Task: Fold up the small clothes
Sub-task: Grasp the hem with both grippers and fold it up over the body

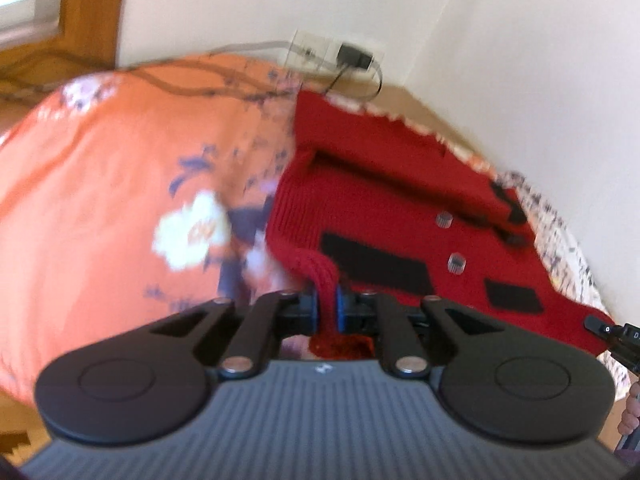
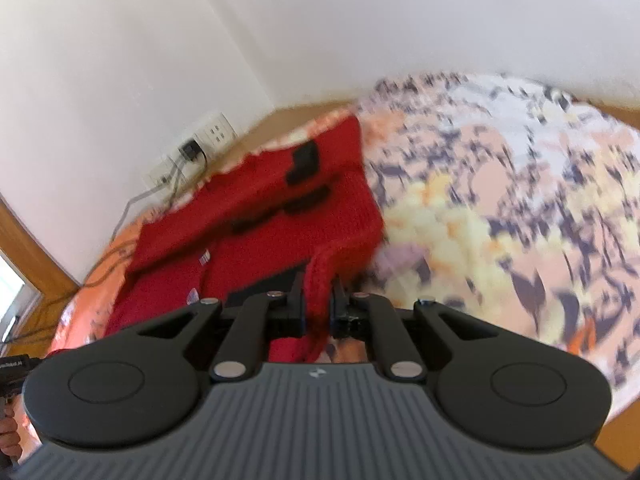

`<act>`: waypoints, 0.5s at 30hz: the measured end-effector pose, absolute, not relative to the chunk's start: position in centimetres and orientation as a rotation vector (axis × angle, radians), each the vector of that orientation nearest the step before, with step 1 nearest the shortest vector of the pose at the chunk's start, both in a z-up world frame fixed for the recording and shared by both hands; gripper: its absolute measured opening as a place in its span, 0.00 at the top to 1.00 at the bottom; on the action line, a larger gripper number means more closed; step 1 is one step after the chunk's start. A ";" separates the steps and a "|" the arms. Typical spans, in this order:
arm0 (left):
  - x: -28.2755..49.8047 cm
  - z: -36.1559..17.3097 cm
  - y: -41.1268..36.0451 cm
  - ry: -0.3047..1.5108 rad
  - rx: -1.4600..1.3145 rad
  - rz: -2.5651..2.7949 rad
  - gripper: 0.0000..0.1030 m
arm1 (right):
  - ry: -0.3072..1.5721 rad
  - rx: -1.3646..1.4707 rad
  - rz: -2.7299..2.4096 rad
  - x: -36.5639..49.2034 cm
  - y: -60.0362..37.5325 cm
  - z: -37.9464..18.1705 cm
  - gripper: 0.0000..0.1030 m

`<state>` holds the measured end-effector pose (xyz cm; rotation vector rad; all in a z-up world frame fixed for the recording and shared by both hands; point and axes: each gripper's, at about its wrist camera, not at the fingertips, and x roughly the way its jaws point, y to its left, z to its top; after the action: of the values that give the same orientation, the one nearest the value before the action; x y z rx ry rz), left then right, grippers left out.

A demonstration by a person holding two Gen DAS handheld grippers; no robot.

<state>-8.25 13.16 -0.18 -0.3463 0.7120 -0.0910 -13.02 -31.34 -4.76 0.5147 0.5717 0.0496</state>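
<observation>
A small red knitted cardigan with black patches and clear buttons lies on an orange floral bedspread. My left gripper is shut on a bunched ribbed edge of the cardigan at its near left corner. In the right wrist view the same cardigan stretches away to the left, and my right gripper is shut on a raised fold of its near right edge. Both views are blurred by motion. The tip of the right gripper shows at the far right of the left wrist view.
The bedspread spreads wide to the right with a busy floral print. A white wall with sockets, a black charger and cables runs behind the bed. A wooden window frame stands at the far left. A hand shows low left.
</observation>
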 end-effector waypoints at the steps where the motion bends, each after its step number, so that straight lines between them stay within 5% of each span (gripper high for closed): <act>1: -7.8 0.3 13.1 0.697 -0.345 -0.089 0.90 | 0.558 0.518 0.056 -12.5 -31.4 -4.4 0.91; 15: 1.9 0.5 11.3 0.691 -0.341 0.071 0.90 | 0.527 0.438 0.075 -1.4 -32.4 -3.2 0.91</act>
<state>1.86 11.32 0.54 -0.3412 0.6913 0.0715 -1.41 -32.39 -3.16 0.4381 0.5268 0.0748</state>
